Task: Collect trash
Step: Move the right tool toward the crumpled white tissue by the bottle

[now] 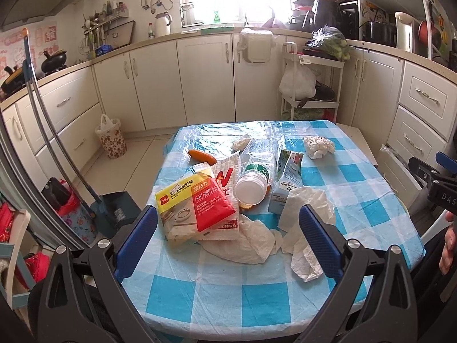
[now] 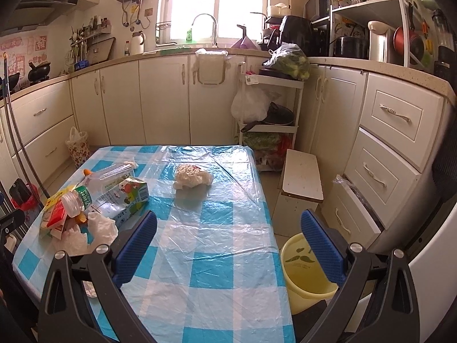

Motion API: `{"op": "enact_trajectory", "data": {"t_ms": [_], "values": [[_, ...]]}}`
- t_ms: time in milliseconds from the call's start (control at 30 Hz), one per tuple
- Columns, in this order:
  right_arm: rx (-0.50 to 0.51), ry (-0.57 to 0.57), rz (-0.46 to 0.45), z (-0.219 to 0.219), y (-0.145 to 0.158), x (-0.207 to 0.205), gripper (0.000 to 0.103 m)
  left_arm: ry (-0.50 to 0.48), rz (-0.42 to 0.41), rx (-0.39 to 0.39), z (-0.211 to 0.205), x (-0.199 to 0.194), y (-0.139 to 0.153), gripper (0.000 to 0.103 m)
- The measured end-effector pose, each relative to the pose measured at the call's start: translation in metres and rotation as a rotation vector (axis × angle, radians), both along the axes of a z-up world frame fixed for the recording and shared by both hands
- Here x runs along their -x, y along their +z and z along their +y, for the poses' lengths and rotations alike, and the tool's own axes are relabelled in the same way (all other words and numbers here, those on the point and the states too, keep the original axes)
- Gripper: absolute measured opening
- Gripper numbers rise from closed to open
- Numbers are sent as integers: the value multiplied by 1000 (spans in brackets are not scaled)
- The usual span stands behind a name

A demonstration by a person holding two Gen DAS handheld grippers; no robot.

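Two grippers, my left gripper (image 1: 228, 237) and right gripper (image 2: 228, 245), hover with fingers spread wide and empty above the checked bench (image 1: 217, 294). Nearest my left lie crumpled tissues (image 1: 254, 243), soft and light, best pinched at a bunched fold. Beyond sit a slippery wrapper (image 1: 197, 208) and a light plastic bottle (image 1: 254, 171).

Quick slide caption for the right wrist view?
Open right gripper above checked table, crumpled bag ahead, yellow bin beside it.

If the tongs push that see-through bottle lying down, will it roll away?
Probably a bit. The plastic bottle lies on its side and looks empty, so likely light. The milk carton beside it and wrappers underneath may stop it. It might crumple when squeezed.
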State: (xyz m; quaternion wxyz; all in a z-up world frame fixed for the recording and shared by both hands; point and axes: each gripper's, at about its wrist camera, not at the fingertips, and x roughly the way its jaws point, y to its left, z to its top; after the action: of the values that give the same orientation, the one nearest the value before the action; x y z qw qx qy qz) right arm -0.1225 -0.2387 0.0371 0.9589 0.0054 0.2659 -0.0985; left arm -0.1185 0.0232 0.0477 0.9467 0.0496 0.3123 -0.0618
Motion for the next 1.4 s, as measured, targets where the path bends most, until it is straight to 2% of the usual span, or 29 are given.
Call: {"op": "enact_trajectory", "data": {"t_ms": [800, 1100, 1400], "values": [[9, 8, -13, 5, 6, 1, 97, 1, 0, -1, 0, 0, 0, 96], [23, 21, -12, 8, 5, 1, 97, -23, 20, 16, -3, -1, -6, 96], [24, 26, -8, 10, 5, -1, 97, -6, 30, 36, 0, -5, -8, 96]]}}
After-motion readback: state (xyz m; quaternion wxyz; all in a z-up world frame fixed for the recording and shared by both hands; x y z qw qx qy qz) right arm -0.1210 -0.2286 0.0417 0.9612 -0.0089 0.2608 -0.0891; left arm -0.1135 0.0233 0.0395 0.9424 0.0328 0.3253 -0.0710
